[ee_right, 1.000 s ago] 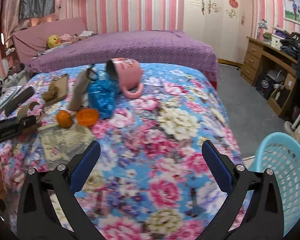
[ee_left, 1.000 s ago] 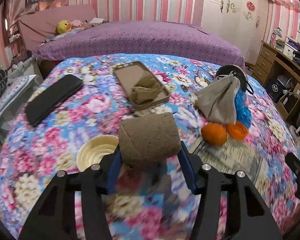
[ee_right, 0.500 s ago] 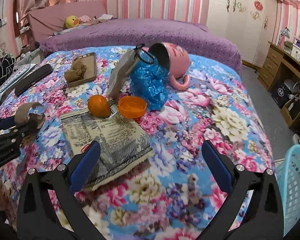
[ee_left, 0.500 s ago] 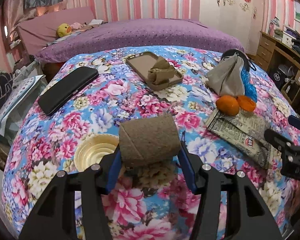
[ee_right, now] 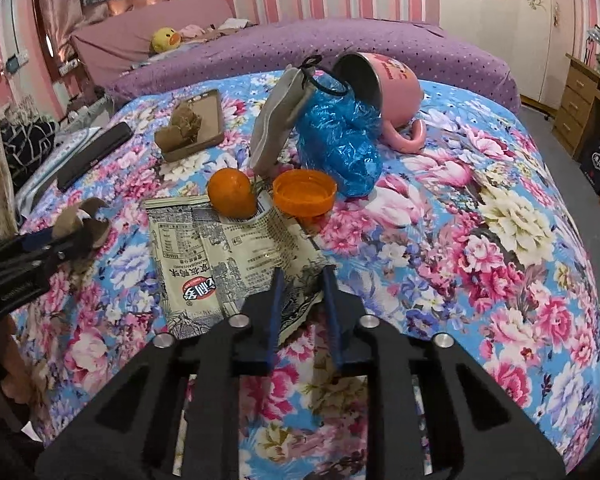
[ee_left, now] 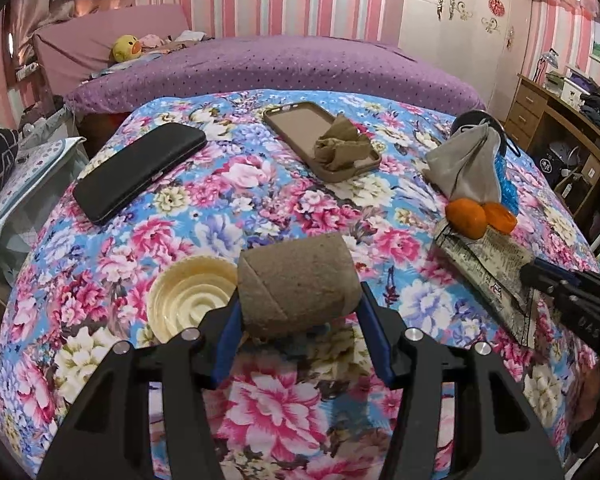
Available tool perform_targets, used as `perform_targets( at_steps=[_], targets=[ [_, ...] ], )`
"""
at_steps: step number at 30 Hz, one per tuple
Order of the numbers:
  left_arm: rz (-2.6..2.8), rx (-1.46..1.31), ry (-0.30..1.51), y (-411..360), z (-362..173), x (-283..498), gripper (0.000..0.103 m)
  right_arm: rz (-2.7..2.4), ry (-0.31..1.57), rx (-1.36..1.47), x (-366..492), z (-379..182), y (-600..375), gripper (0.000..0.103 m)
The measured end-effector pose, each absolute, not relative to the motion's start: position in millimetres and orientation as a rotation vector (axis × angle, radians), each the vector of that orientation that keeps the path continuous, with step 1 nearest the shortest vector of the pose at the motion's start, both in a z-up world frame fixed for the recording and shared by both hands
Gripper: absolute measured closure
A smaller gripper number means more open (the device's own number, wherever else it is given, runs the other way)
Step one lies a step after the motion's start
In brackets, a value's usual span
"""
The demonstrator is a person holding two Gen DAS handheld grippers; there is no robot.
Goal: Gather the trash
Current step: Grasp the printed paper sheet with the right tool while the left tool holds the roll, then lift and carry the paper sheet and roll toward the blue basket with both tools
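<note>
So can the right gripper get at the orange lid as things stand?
Probably not yet: the right gripper, jaws just closed, is clamped on the printed wrapper. The orange lid lies uncovered just past it.

on the floral bedspread (ee_right: 500, 208) were counted: one cardboard tube (ee_left: 296, 280), one printed wrapper (ee_right: 228, 256), one orange (ee_right: 231, 193), one orange lid (ee_right: 304, 192), one pink mug (ee_right: 384, 88), one blue bag (ee_right: 340, 136), two phone-shaped items (ee_left: 140, 170).

Brown cardboard tube (ee_left: 298, 282) held sideways, printed wrapper (ee_right: 236, 258) flat on bedspread
</note>
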State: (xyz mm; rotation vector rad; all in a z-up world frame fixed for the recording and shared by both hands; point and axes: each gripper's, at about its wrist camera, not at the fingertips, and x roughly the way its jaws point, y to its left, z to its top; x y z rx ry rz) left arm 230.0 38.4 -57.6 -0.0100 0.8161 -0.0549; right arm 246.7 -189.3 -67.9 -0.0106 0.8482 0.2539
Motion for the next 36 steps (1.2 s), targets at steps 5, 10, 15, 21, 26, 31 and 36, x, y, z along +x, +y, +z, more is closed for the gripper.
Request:
perform_targets(
  at_steps=[5, 10, 15, 21, 26, 31, 36],
  targets=[
    [-0.026, 0.014, 0.811, 36, -57, 228, 0.031, 0.221, 0.813, -0.059, 236, -58, -205, 0.09],
    [-0.022, 0.009, 0.813, 38, -56, 225, 0.03, 0.14, 0.793, -0.011, 228, -50, -255, 0.09],
    [-0.018, 0.006, 0.806, 37, -54, 225, 0.031, 0.106, 0.786, 0.009, 217, -48, -288, 0.091],
    [-0.021, 0.001, 0.812, 34, -53, 226, 0.049, 0.101, 0.729, 0.033, 207, -40, -300, 0.099],
    [-0.041, 0.006, 0.78, 26, -47, 221, 0.049, 0.114, 0.742, 0.059, 207, -42, -301, 0.093],
    [-0.06, 0.02, 0.771, 19, -45, 218, 0.049, 0.092, 0.783, 0.046, 210, -51, -297, 0.04],
    [-0.058, 0.044, 0.775, 17, -48, 219, 0.049, 0.093, 0.895, 0.044, 220, -72, -292, 0.036]
  ],
)
